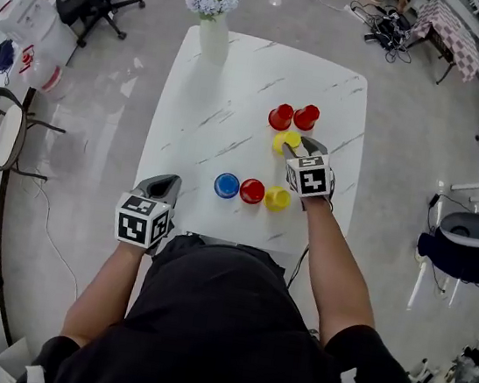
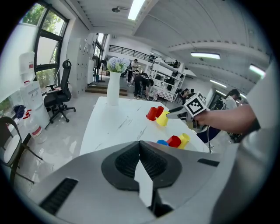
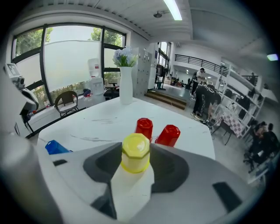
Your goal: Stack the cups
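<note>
Holding an upturned yellow cup (image 3: pixel 135 152) between its jaws, base up and mouth down, the right hand-held gripper (image 1: pixel 296 146) reaches over the far right part of the counter (image 1: pixel 215 112). I cannot tell whether the cup is clear of the surface or resting on it.

What matters for the stacking is direction. Two red cups (image 1: pixel 281 117) (image 1: pixel 307 116) stand straight ahead, just beyond the held cup, side by side and also mouth down. The other three cups lie back towards the person, left of the right wrist, in a row: blue cup (image 1: pixel 227 185), third red cup (image 1: pixel 252 191) and second yellow cup (image 1: pixel 277 199).

Since the held cup's axis is upright, it would probably have to go up and then down over whichever cup is chosen. The reds ahead look like the shorter trip.

The left hand-held gripper (image 1: pixel 162 186) has its jaws together on nothing. It waits at the counter's near edge, well apart from the cups, so the right one is clearly nearer to all of them.
</note>
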`<action>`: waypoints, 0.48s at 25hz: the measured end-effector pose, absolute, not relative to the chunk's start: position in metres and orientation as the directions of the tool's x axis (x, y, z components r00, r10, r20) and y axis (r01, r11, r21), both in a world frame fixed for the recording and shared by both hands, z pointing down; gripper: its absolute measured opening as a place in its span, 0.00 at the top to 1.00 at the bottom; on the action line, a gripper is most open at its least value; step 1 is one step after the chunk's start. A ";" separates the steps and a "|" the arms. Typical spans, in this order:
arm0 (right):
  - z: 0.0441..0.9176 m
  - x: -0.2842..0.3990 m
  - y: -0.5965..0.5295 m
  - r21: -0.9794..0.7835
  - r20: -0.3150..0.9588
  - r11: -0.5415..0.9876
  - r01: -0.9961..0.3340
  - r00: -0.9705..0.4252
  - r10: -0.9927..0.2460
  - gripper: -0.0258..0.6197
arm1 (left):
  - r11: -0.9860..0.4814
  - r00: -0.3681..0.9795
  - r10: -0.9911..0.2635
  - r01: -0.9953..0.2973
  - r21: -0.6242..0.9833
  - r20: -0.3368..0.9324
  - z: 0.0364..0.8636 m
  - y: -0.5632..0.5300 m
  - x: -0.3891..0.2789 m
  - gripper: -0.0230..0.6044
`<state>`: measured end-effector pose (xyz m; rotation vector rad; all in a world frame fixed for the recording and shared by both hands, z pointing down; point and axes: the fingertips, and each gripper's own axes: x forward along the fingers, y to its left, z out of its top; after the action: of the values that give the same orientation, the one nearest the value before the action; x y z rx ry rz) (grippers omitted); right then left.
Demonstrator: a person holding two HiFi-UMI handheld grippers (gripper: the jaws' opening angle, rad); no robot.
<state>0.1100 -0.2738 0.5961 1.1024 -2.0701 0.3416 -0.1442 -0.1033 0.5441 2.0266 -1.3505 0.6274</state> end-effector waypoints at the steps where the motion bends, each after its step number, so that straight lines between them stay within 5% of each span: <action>1: 0.591 0.111 -0.272 0.110 0.718 0.590 -0.800 -0.347 -0.603 0.65 | -0.295 0.371 -0.635 -0.927 0.231 0.677 0.544 -0.105 -0.142 0.96; 12: 0.539 0.115 -0.231 0.145 0.680 0.612 -0.778 -0.371 -0.633 0.65 | -0.405 0.453 -0.600 -0.883 0.238 0.660 0.542 -0.123 -0.114 0.96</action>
<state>0.1150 -0.2307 0.5393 1.1054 -2.1168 0.2582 -0.1140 -0.1231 0.5417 2.1390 -1.2341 0.6528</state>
